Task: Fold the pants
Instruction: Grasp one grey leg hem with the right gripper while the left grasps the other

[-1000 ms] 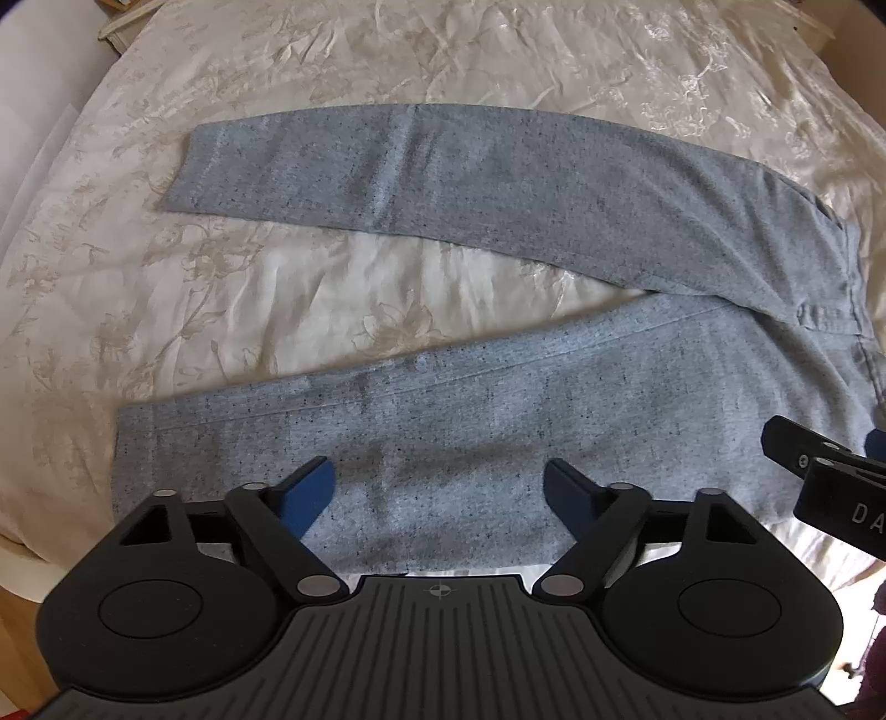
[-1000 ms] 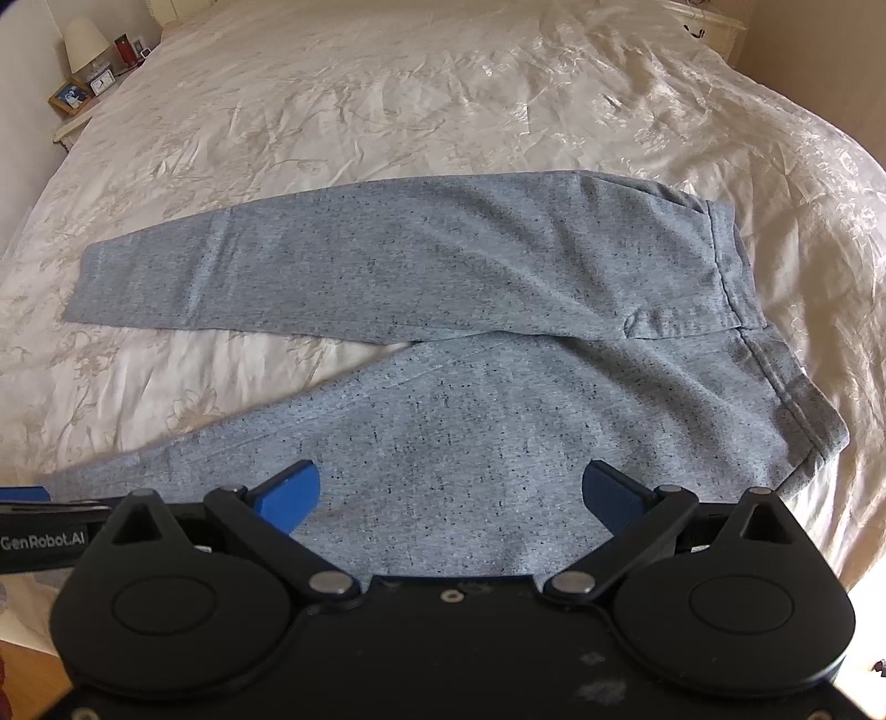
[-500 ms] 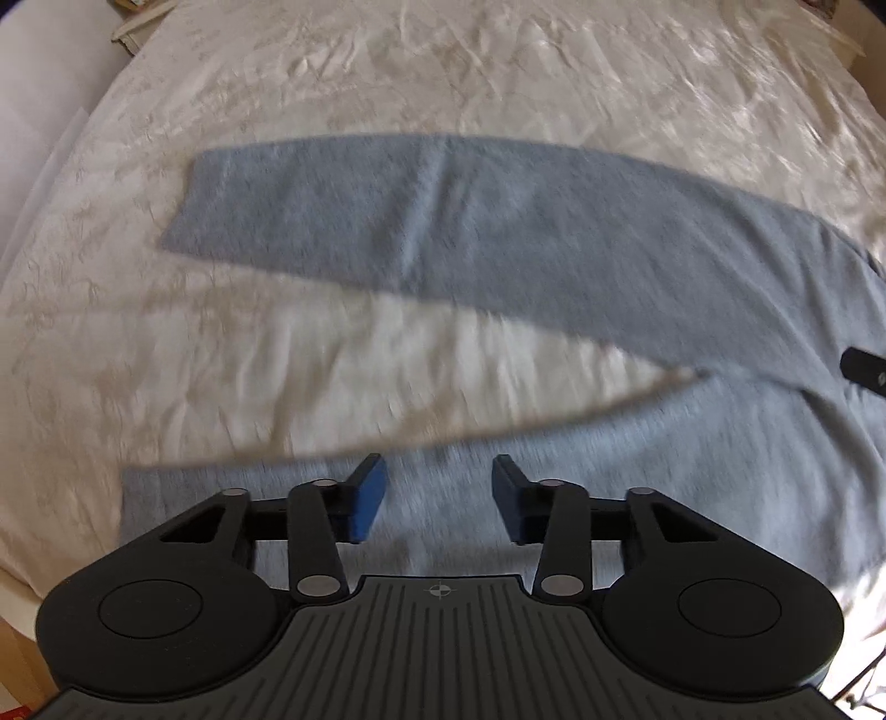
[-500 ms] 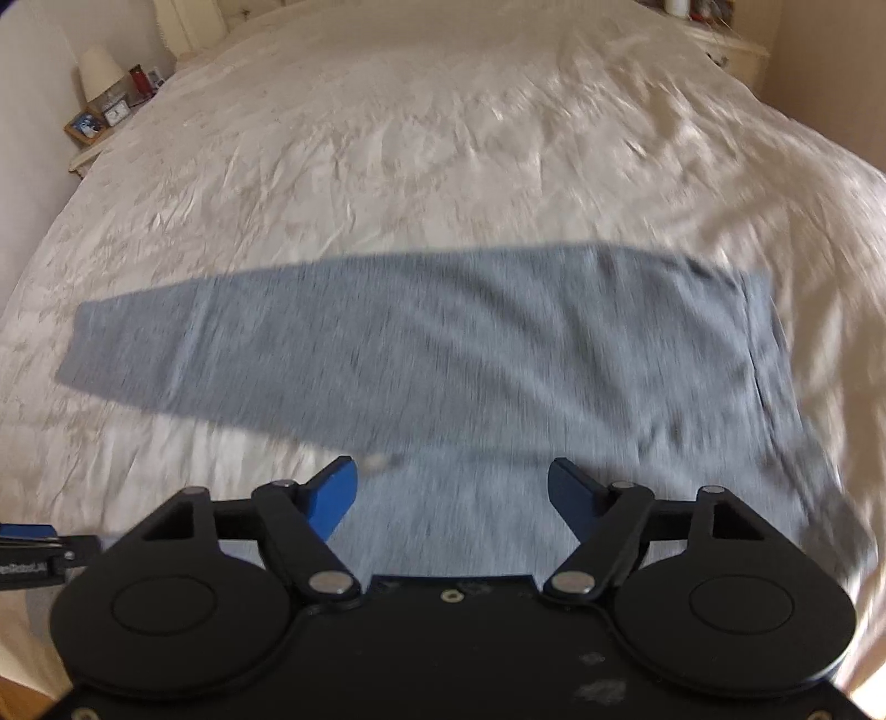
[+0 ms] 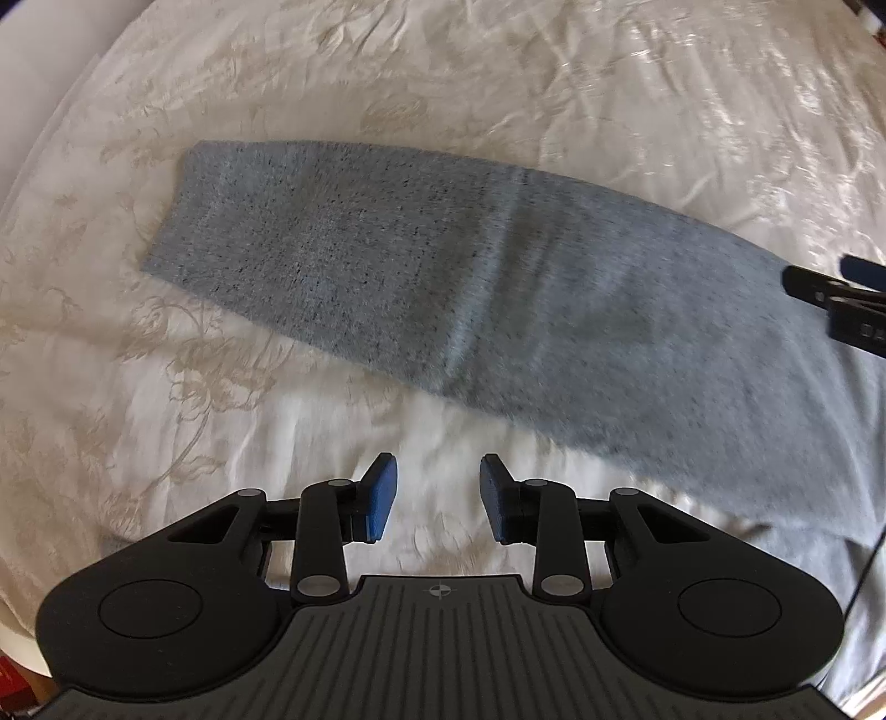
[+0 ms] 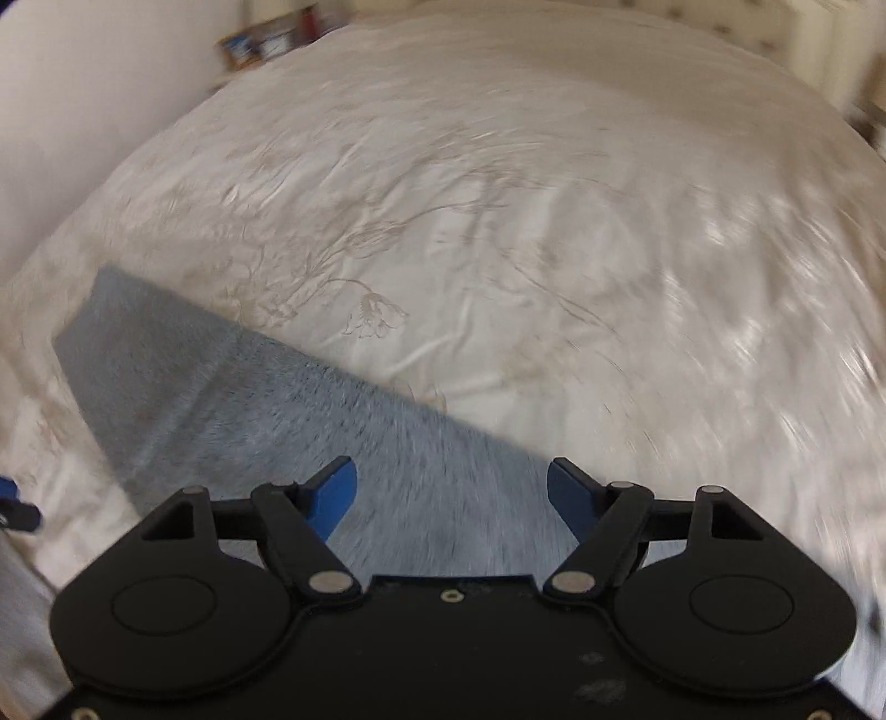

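Grey speckled pants lie flat on a cream bedspread. In the left wrist view only the far leg shows whole, its cuff at the left; the near leg is out of view below. My left gripper hovers over bare bedspread in front of that leg, its jaws partly closed with a gap, holding nothing. In the right wrist view the pants run from the left down under my right gripper, which is open and empty above the fabric. The right gripper's edge also shows at the far right of the left wrist view.
The bedspread fills most of both views and is blurred by motion. A bedside table with small items stands at the back left beside a white wall. The bed's edge curves along the left.
Both grippers have moved forward across the bed: the near leg has dropped out of view. The left jaws have narrowed from wide open; the right jaws stay open.
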Demonstrator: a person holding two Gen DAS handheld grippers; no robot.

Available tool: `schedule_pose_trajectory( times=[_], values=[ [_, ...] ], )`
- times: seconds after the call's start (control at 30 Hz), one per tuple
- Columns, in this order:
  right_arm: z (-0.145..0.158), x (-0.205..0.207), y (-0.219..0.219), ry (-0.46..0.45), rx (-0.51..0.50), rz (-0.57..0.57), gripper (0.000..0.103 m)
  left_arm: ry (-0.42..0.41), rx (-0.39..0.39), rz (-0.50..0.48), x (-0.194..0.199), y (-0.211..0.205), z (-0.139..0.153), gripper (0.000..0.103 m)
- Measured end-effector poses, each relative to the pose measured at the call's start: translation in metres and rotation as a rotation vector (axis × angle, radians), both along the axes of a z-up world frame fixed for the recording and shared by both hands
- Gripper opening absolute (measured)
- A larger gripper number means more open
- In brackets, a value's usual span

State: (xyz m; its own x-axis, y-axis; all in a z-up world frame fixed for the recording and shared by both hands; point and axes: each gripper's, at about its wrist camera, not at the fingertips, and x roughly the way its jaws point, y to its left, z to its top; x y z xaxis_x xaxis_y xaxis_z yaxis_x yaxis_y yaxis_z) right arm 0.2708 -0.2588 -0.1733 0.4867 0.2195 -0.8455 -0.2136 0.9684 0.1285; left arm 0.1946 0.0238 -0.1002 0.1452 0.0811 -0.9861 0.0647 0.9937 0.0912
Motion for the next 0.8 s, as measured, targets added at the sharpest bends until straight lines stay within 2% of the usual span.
schedule_pose_trajectory(
  times=[0.1, 0.23, 0.3, 0.37, 0.47, 0.6, 0.67, 0.73, 0.8],
  values=[
    [-0.023, 0.024, 0.008, 0.031, -0.005, 0.102, 0.080, 0.012, -0.009, 0.008, 0.012, 0.003, -0.009, 0.032],
    [-0.049, 0.038, 0.022, 0.071, -0.061, 0.237, 0.078, 0.012, -0.027, 0.009, 0.027, 0.004, -0.017, 0.033],
    [-0.058, 0.038, 0.026, 0.099, -0.072, 0.290, 0.059, 0.010, -0.046, 0.010, 0.033, 0.003, -0.018, 0.033],
    [-0.059, 0.032, 0.030, 0.118, -0.056, 0.338, 0.010, 0.009, -0.067, 0.012, 0.040, 0.002, -0.019, 0.033],
    [-0.045, 0.010, 0.039, 0.058, -0.106, 0.366, 0.007, -0.002, -0.100, 0.014, 0.051, -0.001, -0.016, 0.033],
    [-0.014, -0.045, 0.046, -0.029, -0.133, 0.387, 0.006, -0.021, -0.159, 0.026, 0.068, -0.009, -0.010, 0.034],
    [-0.008, -0.063, 0.052, -0.051, -0.148, 0.389, 0.006, -0.022, -0.196, 0.040, 0.077, -0.012, -0.009, 0.035],
    [-0.006, -0.080, 0.056, -0.069, -0.174, 0.394, 0.006, -0.019, -0.239, 0.057, 0.085, -0.015, -0.010, 0.043],
    [-0.008, -0.094, 0.060, -0.070, -0.192, 0.397, 0.006, -0.013, -0.268, 0.075, 0.094, -0.018, -0.013, 0.046]
  ],
)
